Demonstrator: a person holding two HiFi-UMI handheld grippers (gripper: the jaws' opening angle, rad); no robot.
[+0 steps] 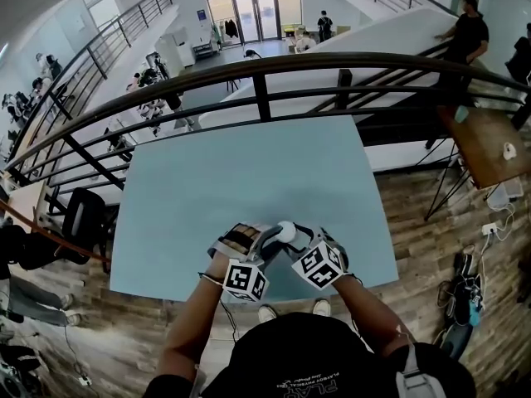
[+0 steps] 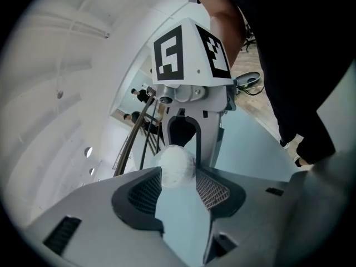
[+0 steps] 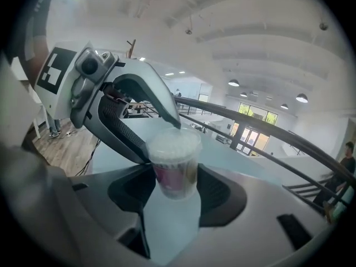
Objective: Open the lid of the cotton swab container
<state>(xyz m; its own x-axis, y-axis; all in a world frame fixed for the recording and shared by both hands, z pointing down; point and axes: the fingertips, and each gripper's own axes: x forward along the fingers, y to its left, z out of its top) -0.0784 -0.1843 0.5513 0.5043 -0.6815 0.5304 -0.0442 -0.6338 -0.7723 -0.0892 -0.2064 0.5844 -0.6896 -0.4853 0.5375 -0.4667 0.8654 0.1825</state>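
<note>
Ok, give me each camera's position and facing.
Head view: on the person's head, facing steeply down at the table; forearms, left hand-held gripper and right hand-held gripper show.
Left gripper view: on the left one, along its jaws at the lid.
Right gripper view: on the right one, along its jaws at the cotton swab container.
Shared: each gripper view shows the opposite hand-held gripper.

**Container by the tabletop's near edge**

The cotton swab container (image 1: 285,231) is between my two grippers, over the tabletop (image 1: 249,172), close to the middle of its near edge. My left gripper (image 2: 178,179) comes in from the left with the lid (image 2: 177,167) between its jaws. My right gripper (image 3: 175,185) comes in from the right, jaws on the body below the lid. A railing (image 1: 262,98) runs behind the far edge.
</note>
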